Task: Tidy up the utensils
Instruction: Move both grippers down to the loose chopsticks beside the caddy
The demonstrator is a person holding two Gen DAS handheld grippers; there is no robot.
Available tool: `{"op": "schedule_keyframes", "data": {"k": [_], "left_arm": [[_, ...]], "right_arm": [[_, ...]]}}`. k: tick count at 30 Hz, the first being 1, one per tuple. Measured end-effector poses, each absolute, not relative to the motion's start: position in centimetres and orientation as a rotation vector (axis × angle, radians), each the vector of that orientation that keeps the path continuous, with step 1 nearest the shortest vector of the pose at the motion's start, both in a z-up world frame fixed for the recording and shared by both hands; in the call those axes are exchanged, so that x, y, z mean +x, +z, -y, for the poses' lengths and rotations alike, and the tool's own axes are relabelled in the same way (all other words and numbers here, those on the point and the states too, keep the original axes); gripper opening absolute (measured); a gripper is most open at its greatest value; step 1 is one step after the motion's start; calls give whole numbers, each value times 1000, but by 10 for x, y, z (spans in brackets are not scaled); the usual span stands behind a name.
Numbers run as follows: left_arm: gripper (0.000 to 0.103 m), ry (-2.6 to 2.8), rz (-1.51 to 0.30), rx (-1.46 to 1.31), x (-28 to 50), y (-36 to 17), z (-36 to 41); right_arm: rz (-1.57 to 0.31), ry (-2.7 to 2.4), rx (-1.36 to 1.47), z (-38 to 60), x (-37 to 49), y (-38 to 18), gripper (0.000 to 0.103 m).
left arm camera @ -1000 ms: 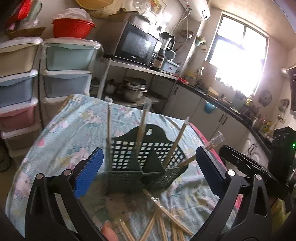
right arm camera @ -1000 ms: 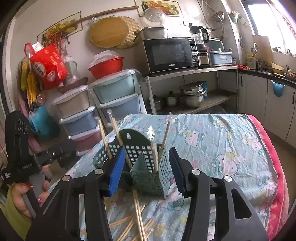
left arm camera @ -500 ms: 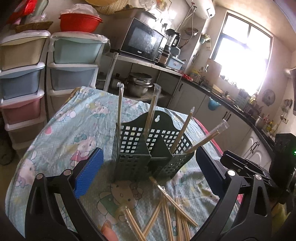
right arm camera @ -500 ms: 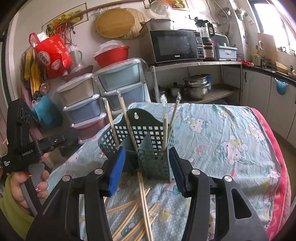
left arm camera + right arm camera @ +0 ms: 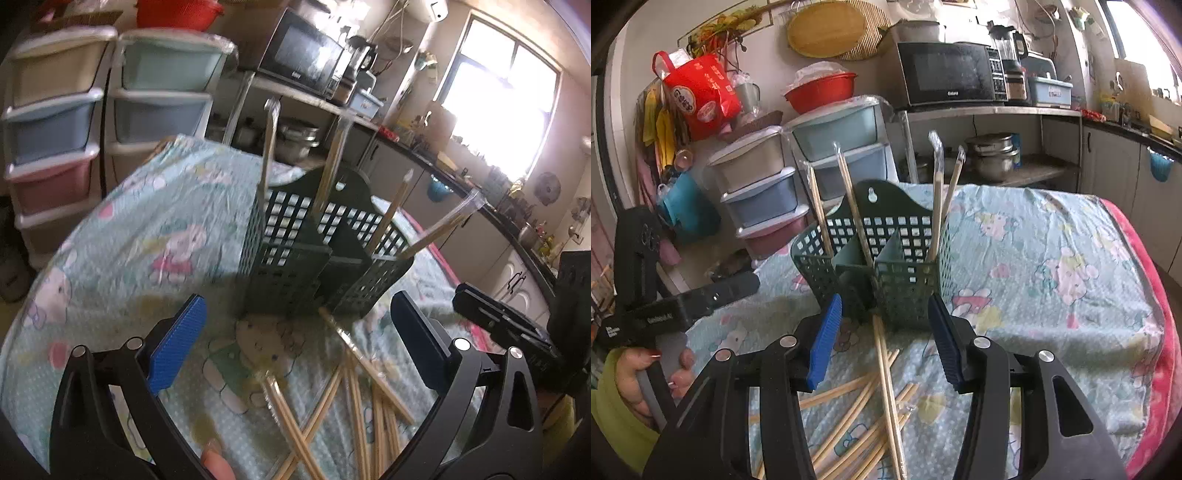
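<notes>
Both jaws empty, left gripper (image 5: 295,350) wide, right gripper (image 5: 884,341) half-open: pinch one wrapped bamboo chopstick (image 5: 886,380) at six o'clock of the dark-green slotted plastic caddy (image 5: 886,266).

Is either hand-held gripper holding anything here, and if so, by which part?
Nothing is held. The left hand-held gripper and right hand-held gripper both stand open above the loose chopsticks on the tablecloth, in front of the green basket.

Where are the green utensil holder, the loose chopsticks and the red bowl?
green utensil holder (image 5: 905,291): right wrist view, front mesh wall.
loose chopsticks (image 5: 886,373): right wrist view, middle of one stick.
red bowl (image 5: 820,92): right wrist view, side wall.
</notes>
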State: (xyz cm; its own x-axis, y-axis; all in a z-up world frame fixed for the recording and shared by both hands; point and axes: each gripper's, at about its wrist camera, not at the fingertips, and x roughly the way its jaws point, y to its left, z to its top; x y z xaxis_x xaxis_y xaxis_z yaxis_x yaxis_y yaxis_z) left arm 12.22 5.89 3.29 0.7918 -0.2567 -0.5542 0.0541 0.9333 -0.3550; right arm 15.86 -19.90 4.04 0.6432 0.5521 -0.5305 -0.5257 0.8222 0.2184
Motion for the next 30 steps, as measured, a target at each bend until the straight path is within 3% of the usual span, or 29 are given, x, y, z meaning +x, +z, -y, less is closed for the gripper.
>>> {"op": "schedule_keyframes", "data": {"k": [4,7,10,11,15,22,28,30], "left_arm": [[91,-171,-680,-344,122,17,-60],[84,-178,-719,-351,122,5,-59],[75,-191,-762,-359,123,-8,-58],[67,-197,-774,-362,123,-11,-57],[52,-213,-838,-384,124,-27,-57],[43,-219,-897,-384,130,-43,-53],[29,-207,-947,-378,135,-59,-50],[20,-196,-952,-370,137,-61,-51]], "right_arm": [[-643,614,48,198,161,31,43],[-664,618,46,196,165,24,41],[-687,629,36,190,170,17,34],[-699,634,28,187,172,15,32],[-730,648,-6,175,179,5,30],[-795,670,-82,149,196,-14,28],[-836,678,-125,135,206,-26,28],[-845,675,-137,132,210,-30,28]]}}
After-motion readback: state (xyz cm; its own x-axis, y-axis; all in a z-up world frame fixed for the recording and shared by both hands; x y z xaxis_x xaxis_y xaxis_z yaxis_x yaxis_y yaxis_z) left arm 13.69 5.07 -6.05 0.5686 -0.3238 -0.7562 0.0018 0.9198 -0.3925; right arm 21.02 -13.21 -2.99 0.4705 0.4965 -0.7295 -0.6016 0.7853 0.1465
